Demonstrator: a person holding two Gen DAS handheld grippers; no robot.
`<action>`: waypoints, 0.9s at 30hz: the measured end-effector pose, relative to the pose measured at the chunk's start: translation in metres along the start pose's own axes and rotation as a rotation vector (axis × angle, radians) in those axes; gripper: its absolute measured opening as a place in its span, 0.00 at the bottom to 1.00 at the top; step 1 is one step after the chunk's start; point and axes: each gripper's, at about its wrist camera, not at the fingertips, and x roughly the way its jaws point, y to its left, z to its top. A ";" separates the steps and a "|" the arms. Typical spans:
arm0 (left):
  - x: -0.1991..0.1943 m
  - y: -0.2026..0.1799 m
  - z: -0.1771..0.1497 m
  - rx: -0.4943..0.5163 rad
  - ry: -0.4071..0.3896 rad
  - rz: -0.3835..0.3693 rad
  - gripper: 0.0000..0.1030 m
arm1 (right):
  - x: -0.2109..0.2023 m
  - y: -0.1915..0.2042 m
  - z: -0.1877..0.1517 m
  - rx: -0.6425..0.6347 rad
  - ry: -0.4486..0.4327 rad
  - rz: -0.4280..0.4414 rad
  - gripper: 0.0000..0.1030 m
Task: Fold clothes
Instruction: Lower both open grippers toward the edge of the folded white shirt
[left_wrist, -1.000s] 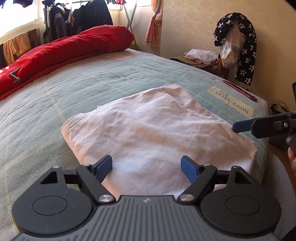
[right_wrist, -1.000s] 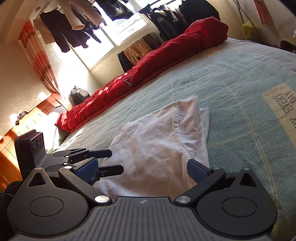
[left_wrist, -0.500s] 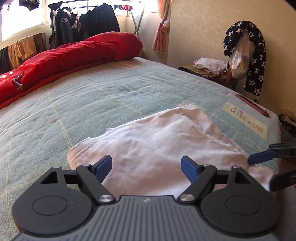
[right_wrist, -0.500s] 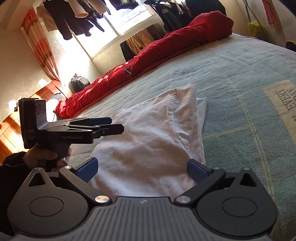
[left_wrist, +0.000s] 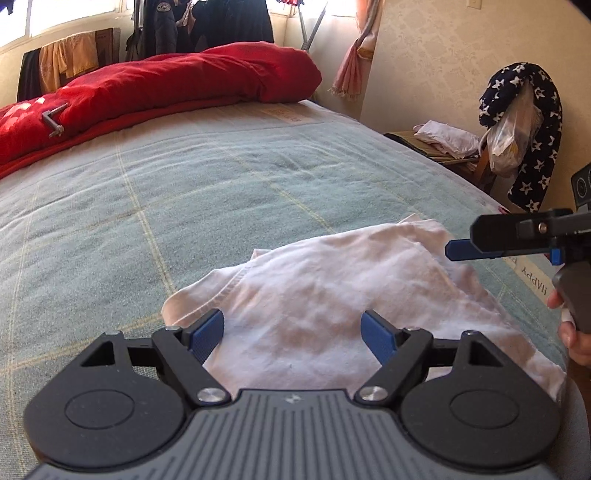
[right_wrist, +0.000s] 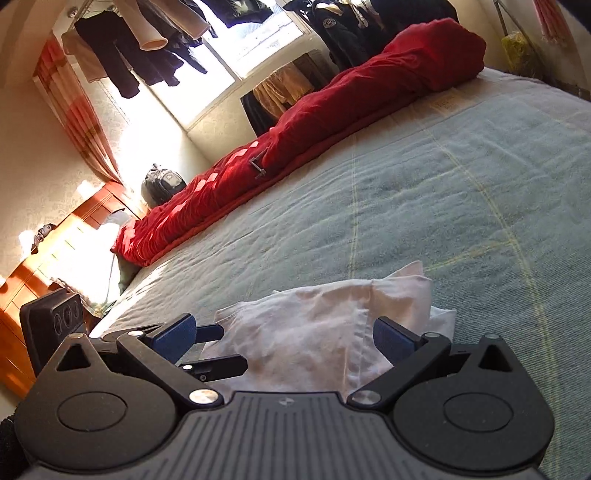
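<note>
Both grippers have shifted since a second ago: from the left wrist view the white garment (left_wrist: 343, 302) is now sitting further right and nearer the camera, and the right gripper (left_wrist: 452, 249) is reaching in higher from the right edge. I am holding the left gripper (left_wrist: 293, 330) with its blue pads (left_wrist: 207, 332) spread wide above the near part of the cloth, gripping nothing. My right gripper (right_wrist: 284, 334) is also standing wide open and empty, hovering over the garment's near edge. The folded garment is lying on the near right part of the blue-green bedspread (left_wrist: 147, 192) (close to the bed's edge). Beyond it, a red duvet (left_wrist: 166, 85) is running along the far side of the bed, and dark clothes (right_wrist: 122, 62) are hanging by the window.
</note>
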 end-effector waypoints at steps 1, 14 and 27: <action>0.000 0.002 0.001 -0.006 -0.004 0.003 0.79 | 0.007 -0.006 -0.002 -0.001 0.010 0.000 1.00; 0.026 0.042 0.025 -0.368 0.028 -0.360 0.79 | 0.021 -0.019 0.020 -0.037 0.010 0.034 1.00; 0.054 0.012 0.058 -0.373 0.085 -0.435 0.78 | -0.019 0.016 -0.031 -0.127 0.021 0.007 1.00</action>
